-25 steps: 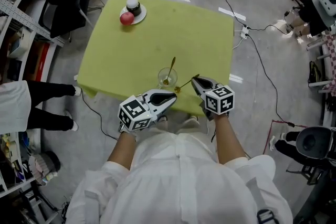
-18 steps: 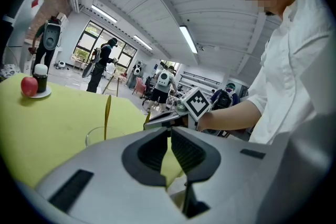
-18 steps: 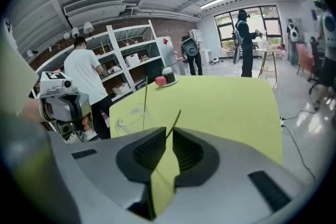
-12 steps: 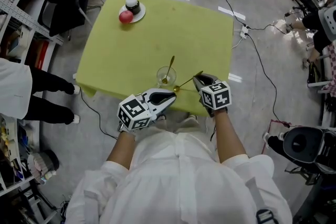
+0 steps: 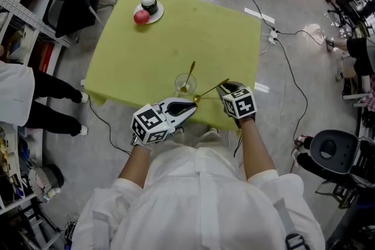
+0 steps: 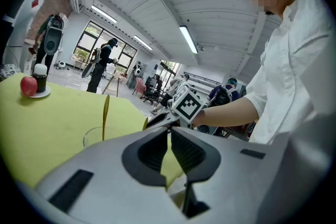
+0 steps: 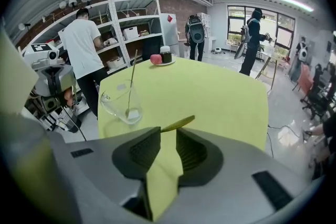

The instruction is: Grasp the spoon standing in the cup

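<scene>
A clear glass cup [image 5: 186, 86] stands near the front edge of the yellow-green table [image 5: 176, 38], and a gold spoon [image 5: 191, 72] stands upright in it. A second gold spoon [image 5: 212, 89] lies on the cloth to the cup's right. My right gripper [image 5: 222, 89] is just behind this lying spoon. Its jaws are opening, and the spoon [image 7: 177, 124] lies across their tips with no pad pressing on it. The cup [image 7: 122, 102] is ahead to the left. My left gripper [image 5: 192, 107] hovers at the table's front edge, shut and empty, and its view shows the cup [image 6: 97, 136] close by.
A white plate [image 5: 154, 15] at the far left corner carries a red apple [image 5: 140, 18] and a dark jar with a white lid [image 5: 149, 4]. A person [image 5: 17, 108] stands left of the table. Cables [image 5: 281, 44] run over the floor at right. A stool [image 5: 331, 152] is at the right.
The right gripper has drawn back slightly from the lying spoon. The left gripper, the cup and its spoon have stayed put. The person at the left has stepped further left.
</scene>
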